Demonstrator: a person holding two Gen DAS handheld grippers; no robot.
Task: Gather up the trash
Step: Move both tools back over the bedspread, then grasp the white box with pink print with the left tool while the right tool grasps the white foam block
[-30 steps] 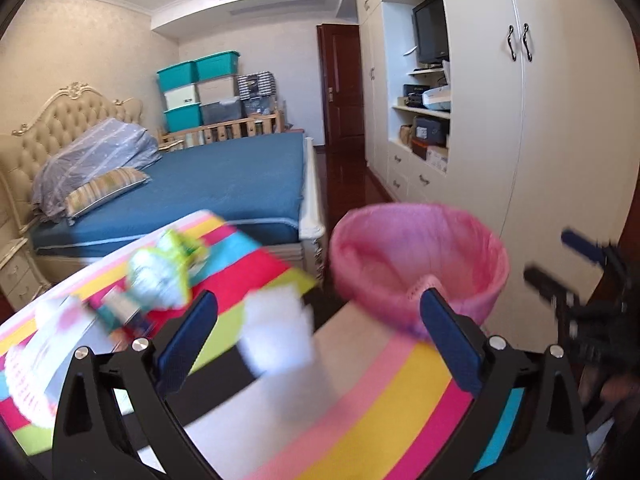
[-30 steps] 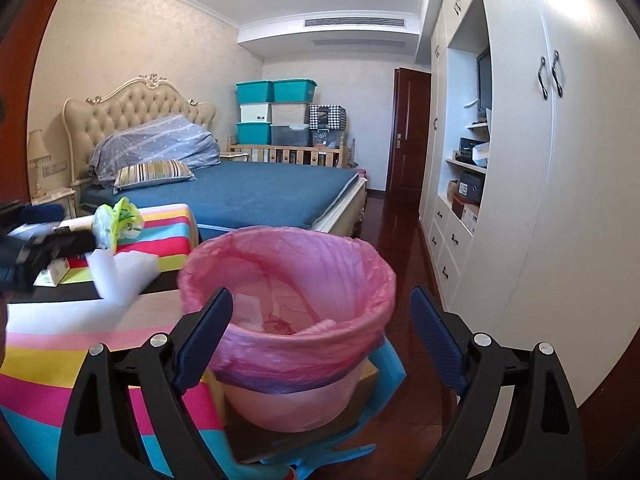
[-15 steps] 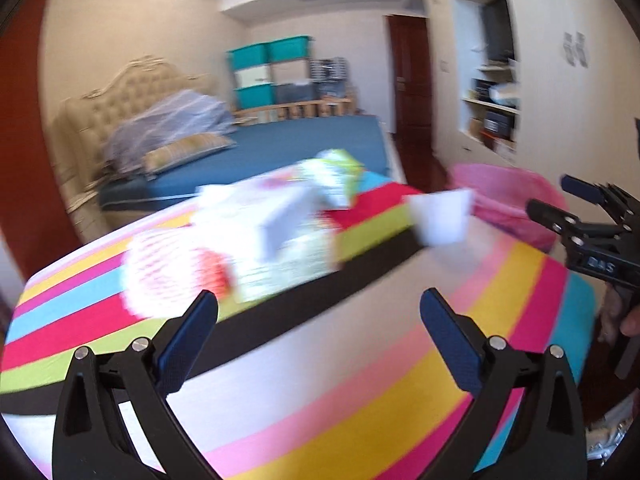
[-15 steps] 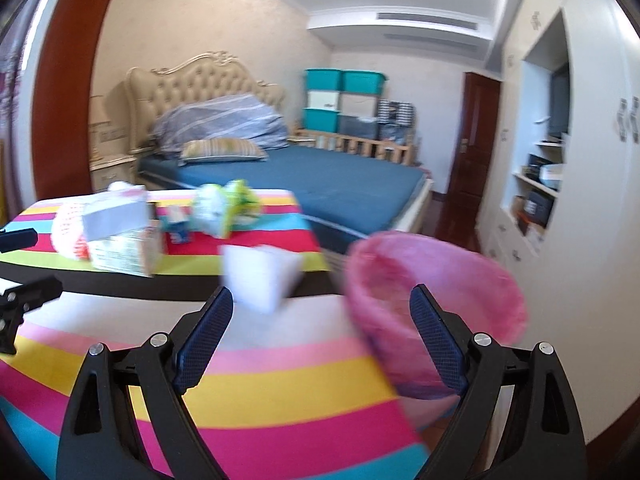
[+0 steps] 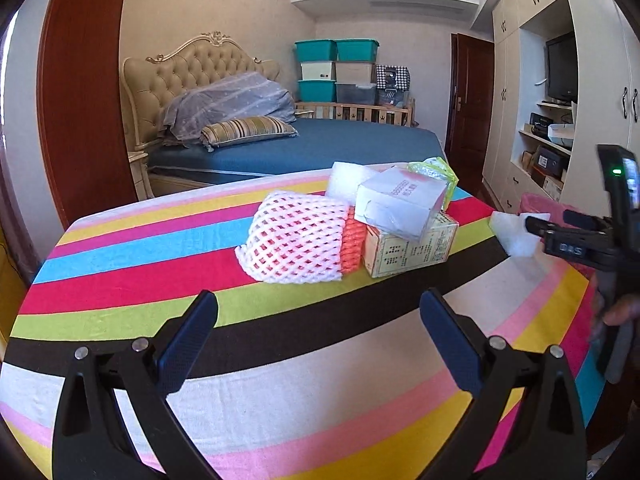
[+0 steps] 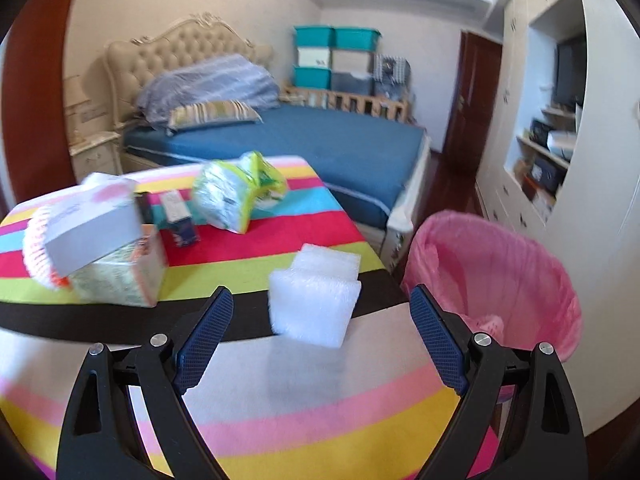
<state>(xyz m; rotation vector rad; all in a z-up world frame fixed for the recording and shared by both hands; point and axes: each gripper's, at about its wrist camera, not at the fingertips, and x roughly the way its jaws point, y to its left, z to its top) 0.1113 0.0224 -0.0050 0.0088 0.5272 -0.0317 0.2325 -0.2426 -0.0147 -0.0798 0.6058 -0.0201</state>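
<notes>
Right wrist: white foam block (image 6: 314, 294) — blurred, seemingly ribbed — on striped tablecloth (image 6: 320, 392).

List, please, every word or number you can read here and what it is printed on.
"DAS": on the body of the right hand-held gripper.
Clear box: red print, too blurred to read.
Beige carton under it: fine print, too small to read.

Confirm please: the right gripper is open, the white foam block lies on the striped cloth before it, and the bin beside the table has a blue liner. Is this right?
Only the liner colour is wrong. The right wrist view shows the bin lined in pink. The right gripper is open, and the foam block lies on the striped cloth before it.
</notes>
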